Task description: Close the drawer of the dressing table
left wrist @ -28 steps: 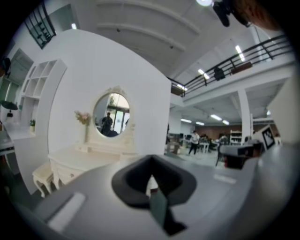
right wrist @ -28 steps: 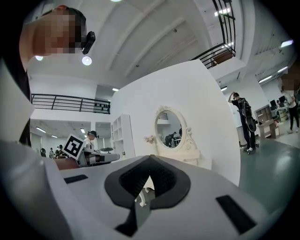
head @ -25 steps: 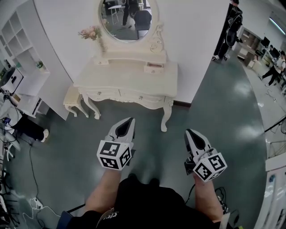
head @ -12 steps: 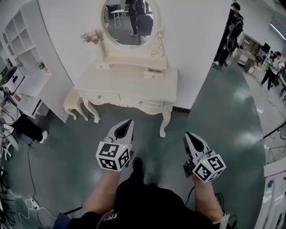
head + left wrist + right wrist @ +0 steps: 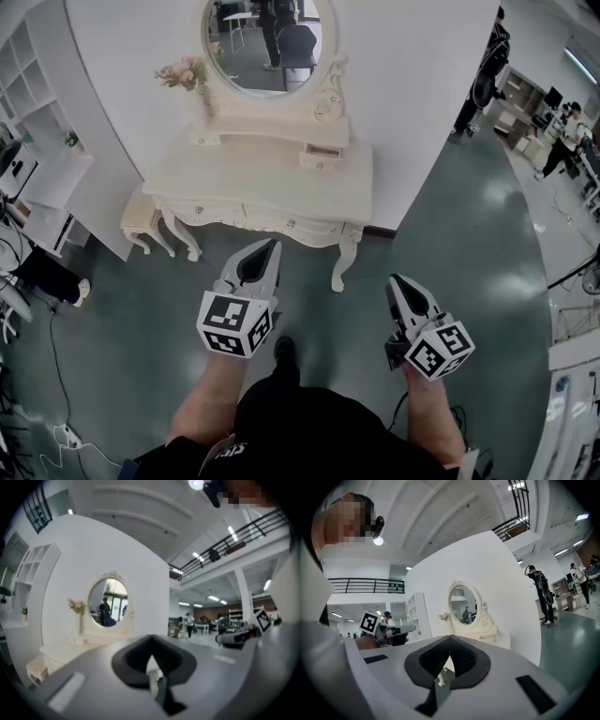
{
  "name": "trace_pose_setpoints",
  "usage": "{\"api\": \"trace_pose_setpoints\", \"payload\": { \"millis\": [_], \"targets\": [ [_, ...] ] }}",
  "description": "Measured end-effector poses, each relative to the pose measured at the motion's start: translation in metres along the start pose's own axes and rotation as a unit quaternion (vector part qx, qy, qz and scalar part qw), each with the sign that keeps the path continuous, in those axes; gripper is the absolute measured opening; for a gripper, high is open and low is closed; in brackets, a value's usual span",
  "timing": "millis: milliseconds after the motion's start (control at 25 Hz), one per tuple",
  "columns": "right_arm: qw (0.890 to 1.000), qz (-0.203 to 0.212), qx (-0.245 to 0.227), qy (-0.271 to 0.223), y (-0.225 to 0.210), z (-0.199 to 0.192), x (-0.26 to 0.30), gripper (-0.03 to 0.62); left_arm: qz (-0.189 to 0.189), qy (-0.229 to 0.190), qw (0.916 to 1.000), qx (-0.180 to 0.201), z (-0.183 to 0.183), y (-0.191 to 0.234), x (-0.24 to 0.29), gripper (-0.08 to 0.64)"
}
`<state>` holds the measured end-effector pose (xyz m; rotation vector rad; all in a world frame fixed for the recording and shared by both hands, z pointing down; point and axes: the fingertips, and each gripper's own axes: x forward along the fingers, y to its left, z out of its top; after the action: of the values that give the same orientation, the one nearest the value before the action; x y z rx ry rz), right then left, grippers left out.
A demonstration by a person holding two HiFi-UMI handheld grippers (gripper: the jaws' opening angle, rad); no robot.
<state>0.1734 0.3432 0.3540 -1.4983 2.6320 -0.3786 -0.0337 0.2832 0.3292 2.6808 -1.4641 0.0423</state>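
Though empty, left gripper (image 5: 273,245), right gripper (image 5: 394,278) jaws together.

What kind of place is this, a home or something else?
Probably a large work hall with a staged room corner, not a home: the dressing table and mirror stand against a free-standing wall, with a balcony railing overhead.

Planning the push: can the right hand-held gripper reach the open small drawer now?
Probably not yet: the right hand-held gripper hangs over floor, well short of the drawer; nothing blocks the way.
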Motion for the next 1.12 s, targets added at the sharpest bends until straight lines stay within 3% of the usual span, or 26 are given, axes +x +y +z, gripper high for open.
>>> {"api": "trace_pose_setpoints", "payload": {
  "millis": [440,760,1120],
  "targets": [
    [1.0,0.005,0.009,0.025,-0.028,0.0,0.112,-0.006,-0.005,0.025,0.9995,-0.017,-0.014,0.085,0.082,0.008],
    [0.999,-0.007,0.012,0.038,-0.041,0.006,0.177,-0.006,-0.003,0.031,0.9992,-0.026,-0.019,0.145,0.114,0.008],
    [0.999,0.008,0.018,0.034,-0.031,0.011,0.238,-0.006,-0.018,0.038,0.9987,-0.03,-0.019,0.177,0.134,0.008]
  ]
}}
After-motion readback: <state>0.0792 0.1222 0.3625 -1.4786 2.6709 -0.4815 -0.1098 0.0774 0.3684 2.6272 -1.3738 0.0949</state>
